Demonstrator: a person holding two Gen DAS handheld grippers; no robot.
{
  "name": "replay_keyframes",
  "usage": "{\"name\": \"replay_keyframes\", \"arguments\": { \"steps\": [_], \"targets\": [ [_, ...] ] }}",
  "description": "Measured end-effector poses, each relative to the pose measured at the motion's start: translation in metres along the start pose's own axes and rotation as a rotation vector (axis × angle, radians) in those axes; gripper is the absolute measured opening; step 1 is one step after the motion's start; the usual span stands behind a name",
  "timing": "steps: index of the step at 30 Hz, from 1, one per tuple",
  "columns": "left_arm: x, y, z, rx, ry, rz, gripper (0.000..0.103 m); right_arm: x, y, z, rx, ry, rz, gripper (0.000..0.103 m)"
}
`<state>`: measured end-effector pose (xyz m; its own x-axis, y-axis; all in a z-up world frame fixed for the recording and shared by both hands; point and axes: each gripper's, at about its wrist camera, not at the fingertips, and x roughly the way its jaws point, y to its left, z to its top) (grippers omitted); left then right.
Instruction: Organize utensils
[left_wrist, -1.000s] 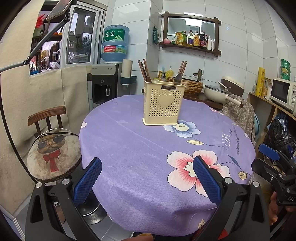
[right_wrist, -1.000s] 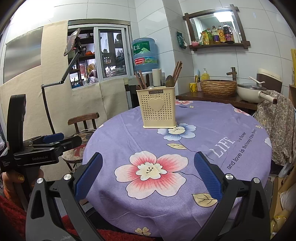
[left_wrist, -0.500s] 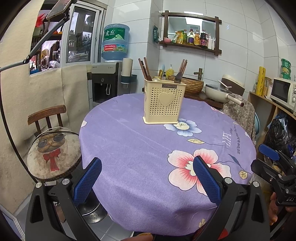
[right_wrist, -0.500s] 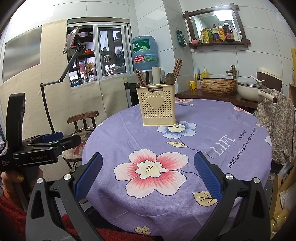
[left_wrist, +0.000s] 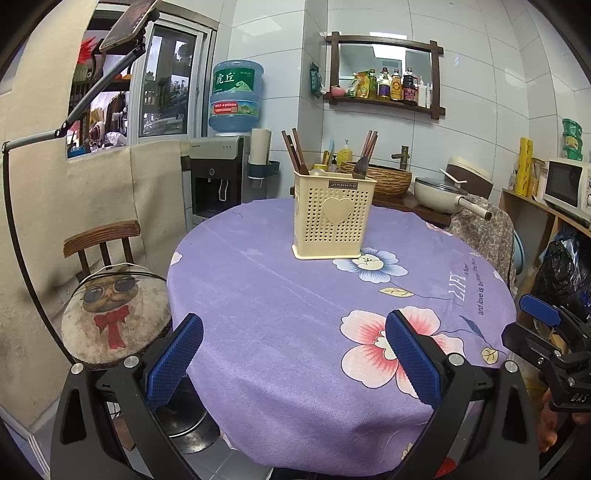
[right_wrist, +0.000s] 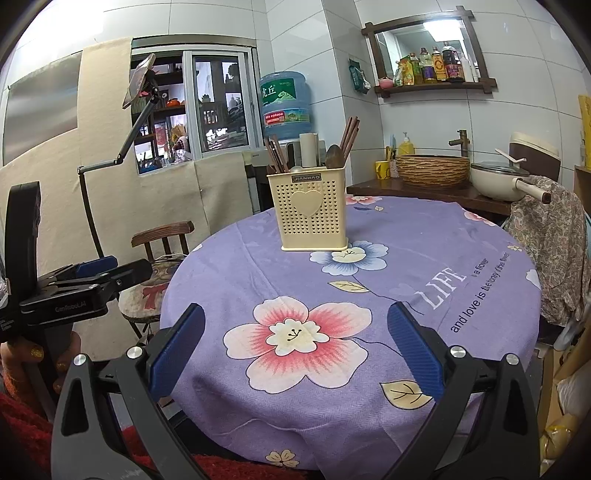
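Note:
A cream perforated utensil holder (left_wrist: 332, 225) (right_wrist: 309, 214) with a heart on its front stands upright on the far part of the round table. Brown chopsticks (left_wrist: 293, 150) (right_wrist: 350, 134), a dark wooden spoon (right_wrist: 333, 156) and a spatula (left_wrist: 360, 166) stick out of its top. My left gripper (left_wrist: 293, 356) is open and empty, held low over the table's near edge. My right gripper (right_wrist: 295, 350) is open and empty too, just off the near edge above a pink flower print. Each gripper shows at the side of the other's view.
A purple floral cloth (left_wrist: 295, 295) covers the table. A wooden chair with a cat cushion (left_wrist: 110, 314) stands at the left. Behind are a water dispenser (left_wrist: 218, 177), a counter with a wicker basket (right_wrist: 432, 170) and a pan (right_wrist: 498, 181), and a microwave (left_wrist: 567, 184) at the right.
Both views have tilted slightly, so the holder sits a little higher in frame. Both grippers stay open and empty, and nothing on the table has moved.

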<state>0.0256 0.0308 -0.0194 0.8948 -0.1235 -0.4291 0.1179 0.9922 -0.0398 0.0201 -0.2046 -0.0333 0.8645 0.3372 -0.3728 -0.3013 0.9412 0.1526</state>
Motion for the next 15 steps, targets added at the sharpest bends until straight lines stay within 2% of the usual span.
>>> {"name": "replay_keyframes", "arguments": {
  "steps": [15],
  "targets": [
    [0.0014, 0.0004, 0.0018, -0.008, 0.011, -0.005, 0.097, -0.0009, 0.0003, 0.0005, 0.000, -0.003, 0.001, 0.097]
  ]
}}
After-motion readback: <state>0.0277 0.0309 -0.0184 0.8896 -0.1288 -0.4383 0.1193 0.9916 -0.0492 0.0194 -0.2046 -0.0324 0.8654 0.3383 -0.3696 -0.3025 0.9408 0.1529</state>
